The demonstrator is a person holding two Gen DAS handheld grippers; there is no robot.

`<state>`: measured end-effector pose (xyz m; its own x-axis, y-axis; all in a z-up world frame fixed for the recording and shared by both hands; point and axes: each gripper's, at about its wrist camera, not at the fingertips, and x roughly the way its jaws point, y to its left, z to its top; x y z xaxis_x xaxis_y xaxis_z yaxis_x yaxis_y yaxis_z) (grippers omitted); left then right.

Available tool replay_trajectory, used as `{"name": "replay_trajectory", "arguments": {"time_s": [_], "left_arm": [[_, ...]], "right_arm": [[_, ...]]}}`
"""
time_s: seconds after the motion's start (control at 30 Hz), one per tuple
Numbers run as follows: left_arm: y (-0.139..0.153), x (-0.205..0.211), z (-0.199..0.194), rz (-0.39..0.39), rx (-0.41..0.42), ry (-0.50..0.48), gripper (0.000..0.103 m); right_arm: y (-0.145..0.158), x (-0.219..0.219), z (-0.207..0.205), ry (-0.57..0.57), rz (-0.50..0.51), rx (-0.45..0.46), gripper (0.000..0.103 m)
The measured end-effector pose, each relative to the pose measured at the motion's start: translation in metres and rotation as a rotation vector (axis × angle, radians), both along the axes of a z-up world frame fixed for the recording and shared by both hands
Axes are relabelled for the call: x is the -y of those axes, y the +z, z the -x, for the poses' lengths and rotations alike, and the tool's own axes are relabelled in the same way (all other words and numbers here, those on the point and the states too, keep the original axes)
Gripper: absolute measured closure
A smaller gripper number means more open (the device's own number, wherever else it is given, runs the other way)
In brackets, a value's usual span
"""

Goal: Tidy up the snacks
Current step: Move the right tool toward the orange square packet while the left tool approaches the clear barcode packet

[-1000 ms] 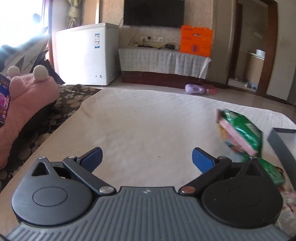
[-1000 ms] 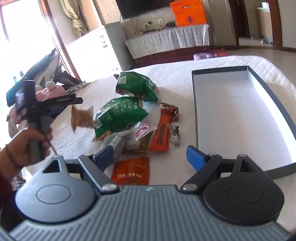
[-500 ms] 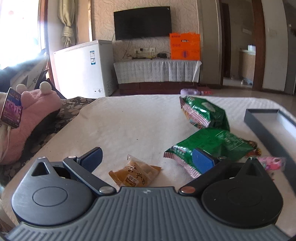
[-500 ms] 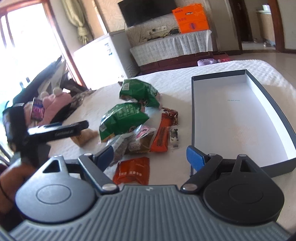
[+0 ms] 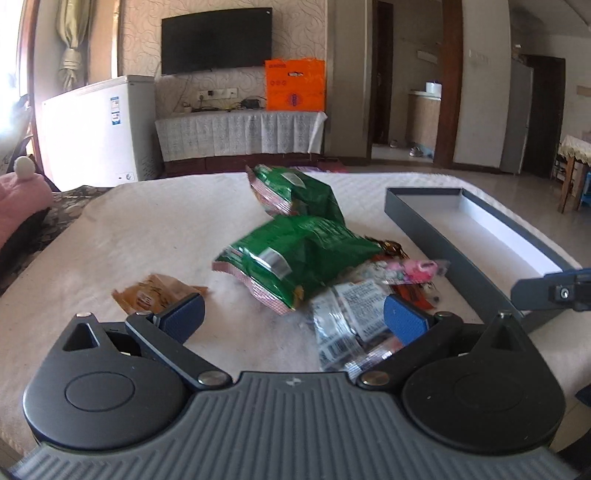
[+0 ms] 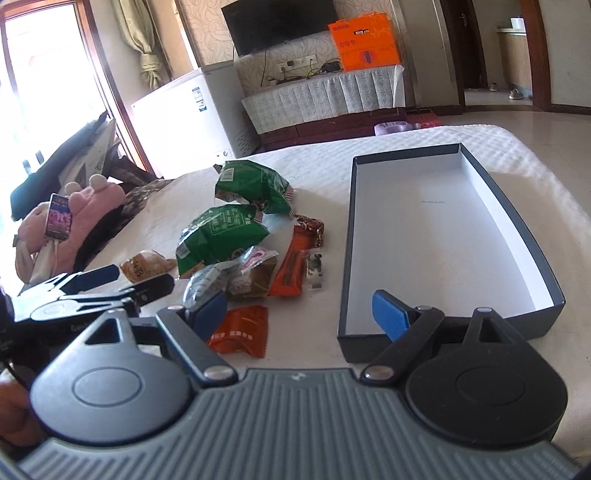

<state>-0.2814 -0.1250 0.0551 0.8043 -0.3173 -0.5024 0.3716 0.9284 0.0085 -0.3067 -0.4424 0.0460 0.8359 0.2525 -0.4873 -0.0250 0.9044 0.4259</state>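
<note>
One dark box (image 6: 546,266) holds nothing; snack pile (image 6: 236,243) lies beside it.

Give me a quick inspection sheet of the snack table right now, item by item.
Surface: white tablecloth.
Job's things: two green bags, brown packet, orange wrappers loose; dark box empty.
Clutter: pink plush off the table.
Grippers: left gripper and right gripper open, holding nothing.
Cables: wires below the TV.
Surroundings: white freezer, orange box.
</note>
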Motion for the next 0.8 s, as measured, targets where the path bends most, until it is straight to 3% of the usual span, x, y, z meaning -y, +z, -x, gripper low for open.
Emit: {"name": "replay_trajectory", "arguments": {"time_s": [0.3, 0.7, 0.8], "left_arm": [[-0.009, 0.016, 0.002, -0.049, 0.01, -0.072, 0.0], [-0.016, 0.015, -0.015, -0.022, -0.041, -0.013, 0.0], [-0.02, 0.018, -0.017, -0.048, -0.039, -0.004, 0.0]], "right_arm": [[0.001, -0.013, -0.003, 0.001, 0.08, -0.011, 0.016], [0.0, -0.014, -0.005, 0.013, 0.072, -0.003, 0.016], [0.0, -0.019, -0.006, 0.039, 0.09, -0.003, 0.016]]}}
